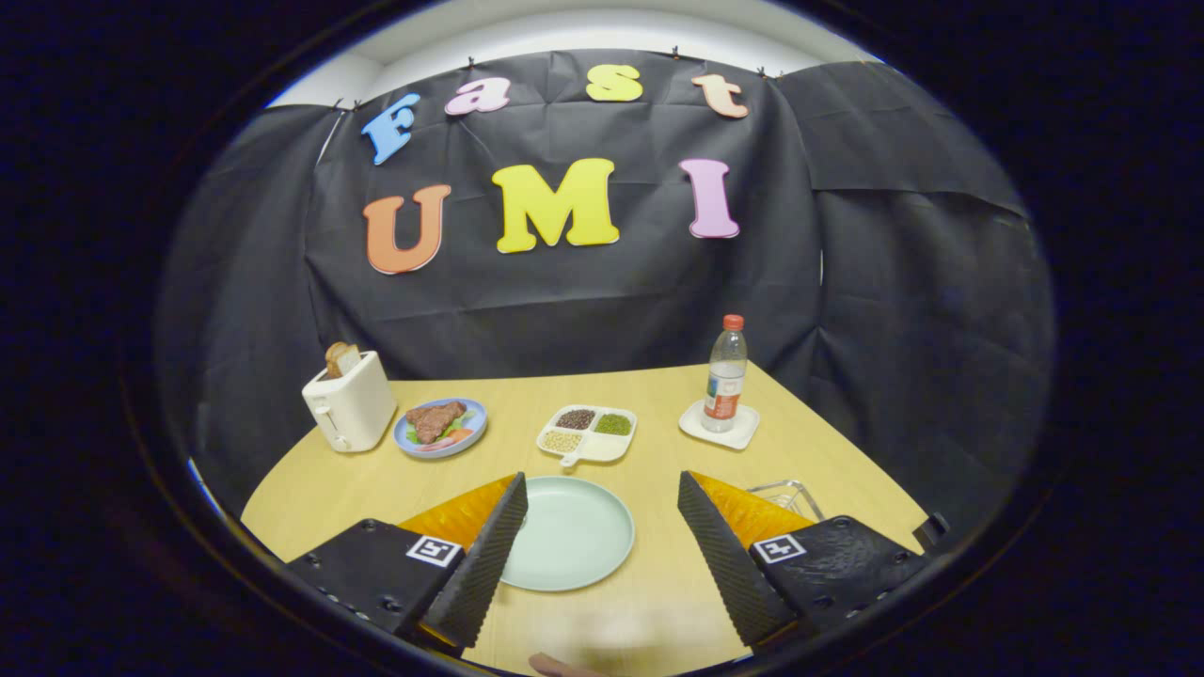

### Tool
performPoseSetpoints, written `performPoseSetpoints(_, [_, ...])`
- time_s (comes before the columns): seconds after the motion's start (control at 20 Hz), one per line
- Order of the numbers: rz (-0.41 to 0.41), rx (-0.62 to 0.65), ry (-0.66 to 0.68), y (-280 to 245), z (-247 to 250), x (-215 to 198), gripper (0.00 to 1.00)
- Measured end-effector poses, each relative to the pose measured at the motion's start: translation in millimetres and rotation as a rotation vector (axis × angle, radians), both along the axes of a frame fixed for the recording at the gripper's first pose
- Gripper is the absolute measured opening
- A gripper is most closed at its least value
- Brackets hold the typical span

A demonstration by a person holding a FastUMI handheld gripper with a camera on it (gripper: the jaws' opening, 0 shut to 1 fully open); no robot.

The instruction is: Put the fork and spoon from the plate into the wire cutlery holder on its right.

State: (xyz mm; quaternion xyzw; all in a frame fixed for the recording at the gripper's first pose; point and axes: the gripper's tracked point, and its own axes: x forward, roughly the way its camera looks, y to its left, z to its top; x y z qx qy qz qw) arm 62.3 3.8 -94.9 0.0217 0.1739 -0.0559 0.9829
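Two gripper fingers apart above plate.

Table: light wood top, rounded edge, set against black cloth. Landmark: the pale green plate, lying on the near middle of the table.

- Toaster, white, with a slice of bread in its slot: far left of the plate.
- Blue plate with meat and greens: beyond the plate, to its left, just beside the toaster.
- Divided dish, white, holding grains and seeds: straight beyond the plate, near it.
- Coaster, white, bearing a water bottle: beyond the plate, to its right.
- Wire holder: right of the plate, partly hidden.
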Motion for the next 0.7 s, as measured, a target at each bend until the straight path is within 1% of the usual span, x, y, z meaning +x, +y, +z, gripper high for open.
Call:
performPoseSetpoints(0.4, [0.047,0.036,0.167,56.1,-67.2,38.0,0.97])
performPoseSetpoints(0.7, [0.046,0.036,0.283,74.4,-110.8,54.6,0.97])
